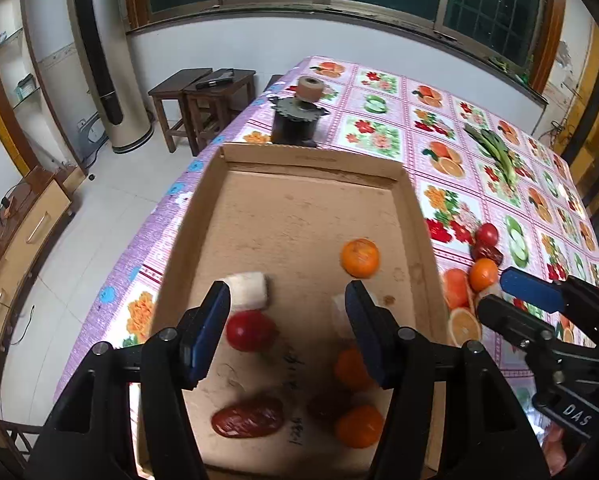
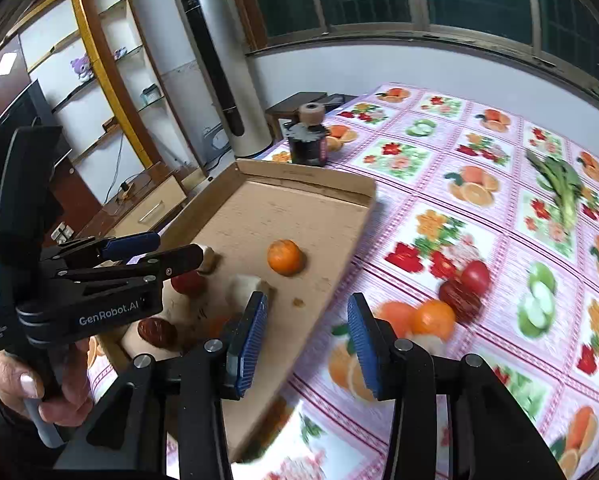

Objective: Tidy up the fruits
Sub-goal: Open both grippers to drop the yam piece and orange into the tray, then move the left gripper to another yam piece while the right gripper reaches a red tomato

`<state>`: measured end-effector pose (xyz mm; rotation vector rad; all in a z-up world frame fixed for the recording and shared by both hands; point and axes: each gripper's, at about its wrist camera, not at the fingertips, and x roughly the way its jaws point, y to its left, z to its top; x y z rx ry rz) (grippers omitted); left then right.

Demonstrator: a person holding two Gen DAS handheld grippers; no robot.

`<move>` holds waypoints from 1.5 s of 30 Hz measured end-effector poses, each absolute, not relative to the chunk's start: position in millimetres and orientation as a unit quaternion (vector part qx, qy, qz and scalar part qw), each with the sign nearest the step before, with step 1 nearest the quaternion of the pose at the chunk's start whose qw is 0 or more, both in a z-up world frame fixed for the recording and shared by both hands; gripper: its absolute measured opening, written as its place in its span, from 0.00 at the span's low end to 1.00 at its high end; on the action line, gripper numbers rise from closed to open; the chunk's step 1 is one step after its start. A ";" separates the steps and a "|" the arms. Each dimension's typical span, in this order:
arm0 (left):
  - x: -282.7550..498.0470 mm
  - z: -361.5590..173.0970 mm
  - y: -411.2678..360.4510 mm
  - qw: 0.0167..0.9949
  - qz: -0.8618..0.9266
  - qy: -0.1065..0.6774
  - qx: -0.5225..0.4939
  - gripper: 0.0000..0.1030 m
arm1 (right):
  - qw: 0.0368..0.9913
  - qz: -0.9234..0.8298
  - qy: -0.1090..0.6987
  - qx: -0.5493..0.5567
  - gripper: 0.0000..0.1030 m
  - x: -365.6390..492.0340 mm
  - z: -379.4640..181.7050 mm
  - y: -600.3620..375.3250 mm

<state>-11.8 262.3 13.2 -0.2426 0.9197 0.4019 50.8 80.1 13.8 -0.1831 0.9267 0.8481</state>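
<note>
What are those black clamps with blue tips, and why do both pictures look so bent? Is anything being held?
No robot: a person holds two hand-held grippers, each carrying a wide-angle camera looking along its fingers, hence the bending. One picture looks from the left gripper, poised over a cardboard tray containing oranges, a tomato, a red date and white chunks. The other looks from the right gripper, above loose fruit on the flowered tablecloth. Both grippers are open and empty.

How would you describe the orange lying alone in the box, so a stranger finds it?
Find the cardboard box on the flowered tablecloth. The orange lies near its right wall, farther in than the other fruit, and touches nothing, unlike the oranges crowded at the near end.
</note>
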 end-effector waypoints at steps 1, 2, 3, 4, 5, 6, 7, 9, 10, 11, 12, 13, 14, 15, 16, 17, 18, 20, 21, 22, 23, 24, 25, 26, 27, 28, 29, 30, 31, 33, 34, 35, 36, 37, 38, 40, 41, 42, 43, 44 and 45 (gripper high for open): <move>-11.9 13.4 258.9 0.870 0.190 0.440 -0.115 0.57 | 0.807 0.394 0.432 -0.084 0.42 49.3 15.2 74.6; -12.6 13.9 255.5 0.871 0.187 0.440 -0.115 0.57 | 0.809 0.392 0.431 -0.082 0.42 48.5 16.5 69.2; -14.2 14.2 251.4 0.872 0.183 0.440 -0.114 0.57 | 0.812 0.387 0.430 -0.079 0.42 46.7 18.4 61.2; -14.9 14.7 247.6 0.873 0.181 0.439 -0.112 0.57 | 0.814 0.384 0.429 -0.078 0.42 45.6 19.3 54.7; -15.5 15.5 243.3 0.874 0.178 0.438 -0.110 0.57 | 0.816 0.382 0.428 -0.076 0.42 44.0 20.6 48.5; -16.5 16.5 238.1 0.876 0.174 0.438 -0.108 0.57 | 0.818 0.377 0.428 -0.074 0.42 42.9 21.7 41.8; -17.2 17.2 233.9 0.877 0.171 0.437 -0.106 0.57 | 0.820 0.373 0.428 -0.073 0.42 42.2 22.2 35.3; -19.0 18.9 225.4 0.879 0.162 0.436 -0.103 0.57 | 0.825 0.365 0.427 -0.069 0.42 40.4 23.7 22.0; -19.6 19.8 220.4 0.881 0.157 0.435 -0.102 0.57 | 0.826 0.361 0.427 -0.068 0.42 40.9 24.0 17.0; -19.7 20.3 217.0 0.882 0.154 0.435 -0.101 0.57 | 0.828 0.357 0.427 -0.067 0.42 41.9 23.8 12.6; -20.0 21.0 212.5 0.882 0.150 0.435 -0.099 0.57 | 0.830 0.353 0.428 -0.065 0.42 41.9 24.1 7.3; -20.0 21.4 208.4 0.883 0.146 0.435 -0.098 0.57 | 0.831 0.350 0.428 -0.063 0.42 42.1 24.7 3.5; -20.0 21.9 203.9 0.884 0.141 0.435 -0.096 0.57 | 0.832 0.347 0.429 -0.062 0.42 42.8 24.7 0.1; -20.5 22.0 199.1 0.885 0.137 0.435 -0.095 0.57 | 0.834 0.343 0.429 -0.061 0.42 43.2 24.8 -5.0; -20.4 22.3 195.3 0.886 0.132 0.435 -0.095 0.57 | 0.834 0.341 0.429 -0.060 0.42 43.9 24.1 -8.3; -20.1 22.5 191.2 0.886 0.126 0.435 -0.094 0.57 | 0.835 0.338 0.429 -0.059 0.42 44.7 23.6 -11.8; -19.8 23.0 186.8 0.888 0.118 0.435 -0.095 0.57 | 0.836 0.336 0.430 -0.058 0.42 45.2 23.1 -16.2; -19.0 23.9 179.0 0.889 0.107 0.435 -0.095 0.57 | 0.837 0.331 0.431 -0.058 0.42 45.8 22.2 -21.1; -18.2 24.3 174.8 0.889 0.100 0.437 -0.096 0.57 | 0.838 0.328 0.432 -0.057 0.42 46.5 21.6 -24.9; -17.3 24.6 171.2 0.889 0.093 0.437 -0.098 0.57 | 0.839 0.327 0.432 -0.057 0.42 46.8 21.1 -27.4; -16.6 24.8 167.7 0.889 0.088 0.438 -0.099 0.57 | 0.839 0.325 0.433 -0.056 0.42 47.4 20.5 -29.5; -15.8 24.6 163.2 0.890 0.084 0.437 -0.099 0.57 | 0.840 0.322 0.434 -0.056 0.42 48.1 19.8 -32.5; -14.5 24.2 158.6 0.890 0.079 0.438 -0.097 0.57 | 0.841 0.319 0.434 -0.055 0.42 49.0 19.0 -35.7; -13.9 23.7 155.1 0.890 0.075 0.439 -0.096 0.57 | 0.841 0.318 0.435 -0.055 0.42 50.6 17.9 -38.6; -13.1 23.0 150.9 0.890 0.070 0.440 -0.094 0.57 | 0.841 0.315 0.436 -0.054 0.42 51.9 16.9 -41.7; -11.9 22.3 147.2 0.890 0.067 0.441 -0.093 0.57 | 0.842 0.313 0.436 -0.054 0.42 52.7 15.5 -43.9; -10.6 21.2 143.2 0.890 0.063 0.443 -0.092 0.57 | 0.842 0.311 0.437 -0.053 0.42 54.1 14.4 -46.5; -8.5 19.4 138.3 0.889 0.057 0.446 -0.091 0.57 | 0.842 0.309 0.438 -0.052 0.42 55.4 13.8 -47.8; -7.0 18.0 134.8 0.888 0.054 0.448 -0.089 0.57 | 0.842 0.308 0.440 -0.052 0.42 57.2 12.7 -50.0; -4.1 14.9 127.8 0.886 0.047 0.453 -0.085 0.57 | 0.843 0.305 0.441 -0.051 0.42 59.9 11.1 -52.7; -2.7 13.7 124.9 0.886 0.044 0.454 -0.084 0.57 | 0.843 0.304 0.441 -0.051 0.42 61.5 10.3 -53.9; -1.6 12.7 122.5 0.885 0.041 0.455 -0.082 0.57 | 0.842 0.304 0.442 -0.051 0.42 62.6 9.7 -54.2; -0.1 11.5 120.4 0.885 0.039 0.457 -0.081 0.57 | 0.842 0.304 0.443 -0.050 0.42 64.4 8.6 -54.8; 1.3 10.5 118.4 0.884 0.037 0.458 -0.081 0.57 | 0.842 0.303 0.443 -0.050 0.42 66.1 7.4 -54.9; 3.7 9.1 116.4 0.883 0.035 0.460 -0.081 0.57 | 0.841 0.304 0.444 -0.051 0.42 68.0 6.4 -54.8; 7.2 7.5 114.3 0.882 0.032 0.462 -0.082 0.57 | 0.840 0.304 0.445 -0.052 0.42 71.8 4.4 -54.0; 8.9 6.7 113.0 0.882 0.032 0.464 -0.081 0.57 | 0.840 0.305 0.446 -0.053 0.42 73.8 3.4 -53.1; 10.9 5.7 112.3 0.881 0.031 0.465 -0.081 0.57 | 0.839 0.306 0.446 -0.053 0.42 76.1 2.3 -52.3; 12.7 5.0 111.4 0.881 0.030 0.465 -0.081 0.57 | 0.839 0.306 0.447 -0.053 0.42 78.6 1.2 -51.3; 14.7 3.8 110.3 0.880 0.029 0.466 -0.081 0.57 | 0.839 0.307 0.447 -0.052 0.42 80.7 0.5 -50.3; 17.1 2.3 109.4 0.879 0.029 0.468 -0.082 0.57 | 0.838 0.307 0.448 -0.051 0.42 84.4 -0.6 -48.8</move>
